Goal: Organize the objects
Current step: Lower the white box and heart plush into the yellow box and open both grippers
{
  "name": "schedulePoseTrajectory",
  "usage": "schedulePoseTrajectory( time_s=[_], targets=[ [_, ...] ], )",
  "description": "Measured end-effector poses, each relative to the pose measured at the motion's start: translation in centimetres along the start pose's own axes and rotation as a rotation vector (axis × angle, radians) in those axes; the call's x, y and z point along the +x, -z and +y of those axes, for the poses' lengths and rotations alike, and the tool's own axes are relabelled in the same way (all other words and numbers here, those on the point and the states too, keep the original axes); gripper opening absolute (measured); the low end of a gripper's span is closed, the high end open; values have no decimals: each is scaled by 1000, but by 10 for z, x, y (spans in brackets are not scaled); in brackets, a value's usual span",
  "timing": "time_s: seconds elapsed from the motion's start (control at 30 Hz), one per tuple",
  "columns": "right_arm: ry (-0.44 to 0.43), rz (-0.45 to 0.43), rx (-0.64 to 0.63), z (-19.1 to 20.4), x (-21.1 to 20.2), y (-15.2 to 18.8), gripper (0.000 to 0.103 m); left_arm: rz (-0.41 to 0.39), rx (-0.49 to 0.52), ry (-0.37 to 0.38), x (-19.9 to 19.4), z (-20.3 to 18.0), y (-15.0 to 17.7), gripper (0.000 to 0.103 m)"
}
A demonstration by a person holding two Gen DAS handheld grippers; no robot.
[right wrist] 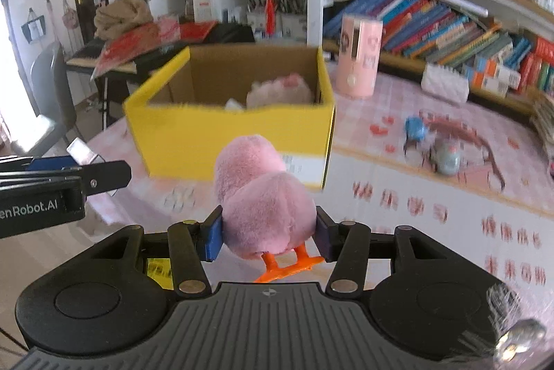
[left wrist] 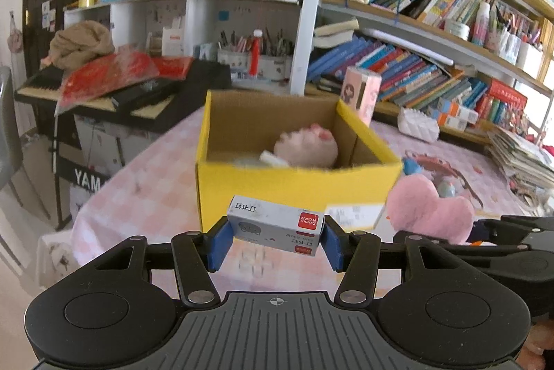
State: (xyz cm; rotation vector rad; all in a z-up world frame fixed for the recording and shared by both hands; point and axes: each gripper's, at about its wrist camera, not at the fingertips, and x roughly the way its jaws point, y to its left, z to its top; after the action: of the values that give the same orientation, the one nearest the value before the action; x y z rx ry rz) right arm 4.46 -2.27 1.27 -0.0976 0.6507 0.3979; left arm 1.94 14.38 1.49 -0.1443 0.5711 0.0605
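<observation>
left gripper (left wrist: 275, 236): jaws clamp staple box (left wrist: 276, 224) | yellow box (left wrist: 294, 186) behind

yellow box (left wrist: 294, 193) near wall hides the lower part of the plush (left wrist: 306, 145) inside. small blue toy (right wrist: 415, 129) and round grey thing (right wrist: 447, 158) blurred, can't ID. stapler box (left wrist: 277, 224) small print unreadable.

One yellow box (left wrist: 294, 190), one staple box (left wrist: 277, 226), two pink plush toys (right wrist: 263, 210) (one boxed).
</observation>
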Motion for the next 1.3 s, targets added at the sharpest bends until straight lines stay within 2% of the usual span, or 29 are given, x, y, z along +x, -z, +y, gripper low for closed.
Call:
schedulePoseTrajectory(
  time_s=[0.3,0.6,1.0,1.3],
  targets=[
    [-28,-92,-12,-21,36,-63,48,-51,18,-36,47,-10,-46,53],
    [-66,-106,-47,-41,85,-104,49,-1,36,-75,103,-21,-60,53],
    [-139,-8,-142,-42,145,-117,49,95,73,-126,150,-30,-59,53],
    [-186,65,-228,-36,181,-125,49,152,98,-155,169,-37,-54,53]
  ],
)
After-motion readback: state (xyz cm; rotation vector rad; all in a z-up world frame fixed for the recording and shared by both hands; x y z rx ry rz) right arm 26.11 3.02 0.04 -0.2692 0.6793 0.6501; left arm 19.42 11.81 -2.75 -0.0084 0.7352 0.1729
